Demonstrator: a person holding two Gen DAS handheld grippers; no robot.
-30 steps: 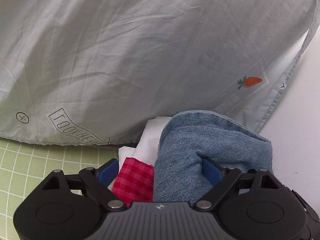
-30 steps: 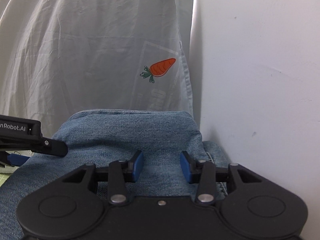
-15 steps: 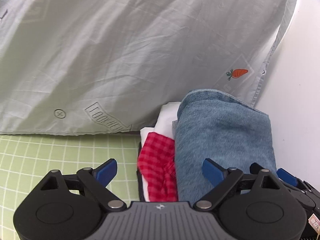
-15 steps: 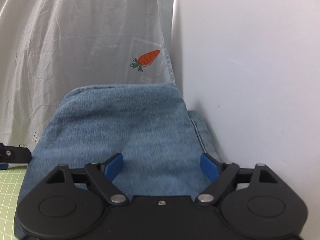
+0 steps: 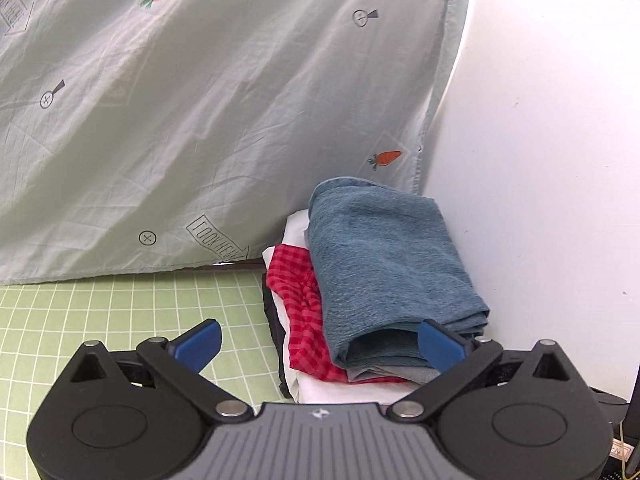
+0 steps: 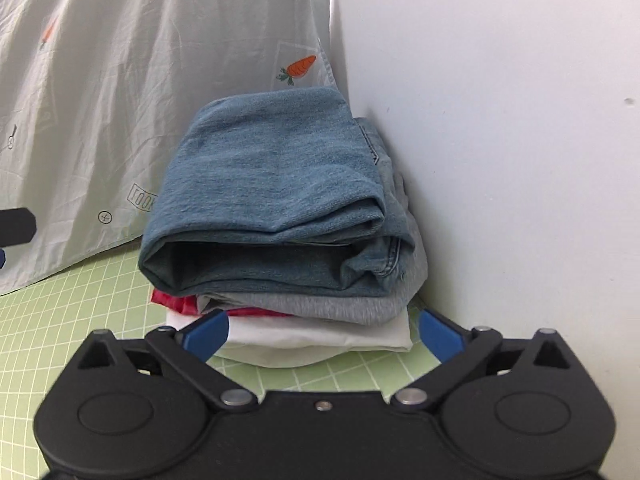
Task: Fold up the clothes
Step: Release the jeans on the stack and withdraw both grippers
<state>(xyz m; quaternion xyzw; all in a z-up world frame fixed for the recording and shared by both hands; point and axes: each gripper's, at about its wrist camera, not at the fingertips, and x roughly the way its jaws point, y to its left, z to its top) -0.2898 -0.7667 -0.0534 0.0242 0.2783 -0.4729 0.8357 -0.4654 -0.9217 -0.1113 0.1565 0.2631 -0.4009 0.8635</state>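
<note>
White wall, carrot-print sheet hanging, green grid mat

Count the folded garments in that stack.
5 visible: denim on top, grey beneath it, red checked next, white under those, and a dark one at the bottom. More may be hidden.

Folded jeans atop clothes stack, on mat, against wall.

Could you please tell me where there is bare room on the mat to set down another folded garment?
The green grid mat is bare left of the clothes stack, in front of the hanging sheet. The stack's right side is crowded against the white wall.
</note>
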